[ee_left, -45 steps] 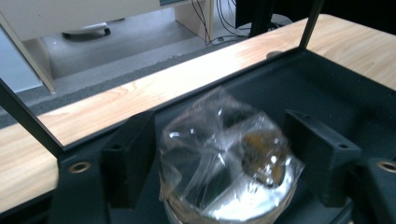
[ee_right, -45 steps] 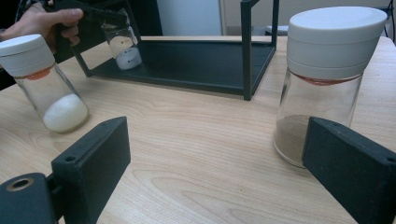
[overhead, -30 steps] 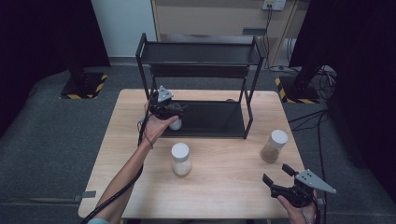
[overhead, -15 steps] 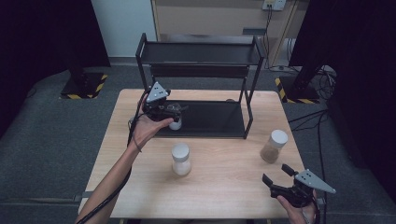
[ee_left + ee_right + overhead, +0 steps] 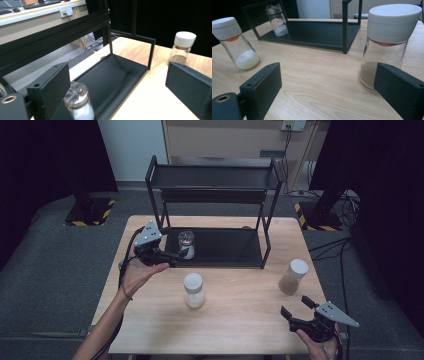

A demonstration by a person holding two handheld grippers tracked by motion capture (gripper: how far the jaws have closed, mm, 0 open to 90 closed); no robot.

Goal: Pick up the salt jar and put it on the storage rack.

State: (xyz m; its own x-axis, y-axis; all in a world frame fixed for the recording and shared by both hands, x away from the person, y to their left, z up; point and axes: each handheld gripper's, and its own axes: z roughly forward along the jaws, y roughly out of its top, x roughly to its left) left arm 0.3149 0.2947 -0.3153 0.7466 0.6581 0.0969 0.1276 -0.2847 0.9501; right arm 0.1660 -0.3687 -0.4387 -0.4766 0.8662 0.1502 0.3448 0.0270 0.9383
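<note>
A small clear-topped jar of white powder [image 5: 186,243] [image 5: 78,102] [image 5: 277,21] stands at the left end of the black rack's bottom shelf [image 5: 227,251] [image 5: 112,75]. My left gripper [image 5: 174,256] [image 5: 117,75] hovers just left of it. Its jaws have just been opening and now stand wide apart, the jar close by the left one but untouched. A white-capped jar of white powder [image 5: 193,290] [image 5: 237,43] stands mid-table. A brown-powder jar [image 5: 293,276] [image 5: 387,42] [image 5: 181,47] stands at the right. My right gripper [image 5: 295,306] [image 5: 328,72] is open near the front edge, facing it.
The two-tier black rack [image 5: 215,176] stands at the back of the wooden table [image 5: 240,325], its upright posts [image 5: 266,237] framing the lower shelf. Dark floor surrounds the table, with cables at the back right.
My left gripper let go of the small jar and drew back to the left and toward the near side. The jar stays on the shelf. The right gripper has not moved.
</note>
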